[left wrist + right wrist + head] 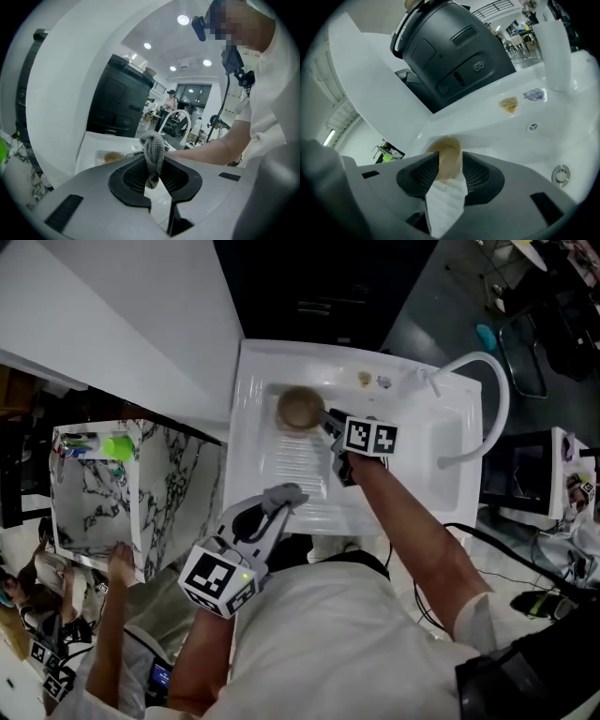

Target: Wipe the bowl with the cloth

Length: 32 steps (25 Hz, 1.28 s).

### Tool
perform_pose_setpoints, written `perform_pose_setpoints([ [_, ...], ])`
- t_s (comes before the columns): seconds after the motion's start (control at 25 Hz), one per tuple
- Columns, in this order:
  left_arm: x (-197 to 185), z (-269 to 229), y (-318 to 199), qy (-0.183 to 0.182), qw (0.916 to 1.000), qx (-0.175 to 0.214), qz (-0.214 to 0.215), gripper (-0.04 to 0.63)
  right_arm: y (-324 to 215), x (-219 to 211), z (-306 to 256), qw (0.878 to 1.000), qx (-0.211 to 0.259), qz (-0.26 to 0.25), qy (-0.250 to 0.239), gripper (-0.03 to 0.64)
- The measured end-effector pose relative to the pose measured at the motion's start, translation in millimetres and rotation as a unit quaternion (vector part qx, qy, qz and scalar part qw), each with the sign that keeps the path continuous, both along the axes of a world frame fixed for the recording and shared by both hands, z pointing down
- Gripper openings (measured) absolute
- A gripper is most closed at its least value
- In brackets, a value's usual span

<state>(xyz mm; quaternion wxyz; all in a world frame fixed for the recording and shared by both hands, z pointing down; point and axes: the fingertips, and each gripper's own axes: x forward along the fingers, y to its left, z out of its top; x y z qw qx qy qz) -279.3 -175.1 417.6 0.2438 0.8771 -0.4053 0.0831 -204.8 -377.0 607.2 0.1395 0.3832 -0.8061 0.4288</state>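
Observation:
A brown bowl (pixel 298 409) sits at the far left of the white sink (pixel 422 456), on its ribbed drainboard. My right gripper (pixel 330 421) reaches right up to the bowl's right side. In the right gripper view the jaws of that gripper (pixel 449 171) stand open, and the bowl (pixel 447 154) shows just beyond them, in line with the gap. Nearer to me, at the sink's front edge, my left gripper (pixel 272 512) is shut on a bunched grey cloth (pixel 281 495). The cloth (pixel 153 152) sticks up between the left gripper (pixel 153 176) pads, with the bowl (pixel 112 157) farther off to the left.
A white curved faucet (pixel 487 381) arches over the sink's right side, and a drain (pixel 561 173) lies in the basin. A marble-patterned box (pixel 169 484) with a green item (pixel 117 446) stands at the left, where another person's hand (pixel 120 563) rests. A black appliance (pixel 450 51) stands behind the sink.

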Motion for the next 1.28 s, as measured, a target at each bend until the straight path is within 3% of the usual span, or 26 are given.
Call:
perform_pose_setpoints([
  [0.4, -14, 13, 2, -0.004, 0.9998, -0.019, 0.007, 0.060, -14, -14, 26, 0.999, -0.029, 0.015, -0.031, 0.113],
  [0.64, -14, 17, 9, -0.006, 0.9995, -0.031, 0.006, 0.060, -12, -10, 32, 1.000, -0.024, 0.015, -0.002, 0.032],
  [0.92, -7, 15, 6, -0.003, 0.9996, -0.019, 0.022, 0.060, -1, 1, 17, 0.998, 0.019, -0.015, 0.052, 0.026],
  [1.28, 28, 5, -1, 0.007, 0.9994, 0.005, 0.034, 0.060, 37, 29, -48, 0.990, 0.079, -0.065, 0.092, 0.026],
])
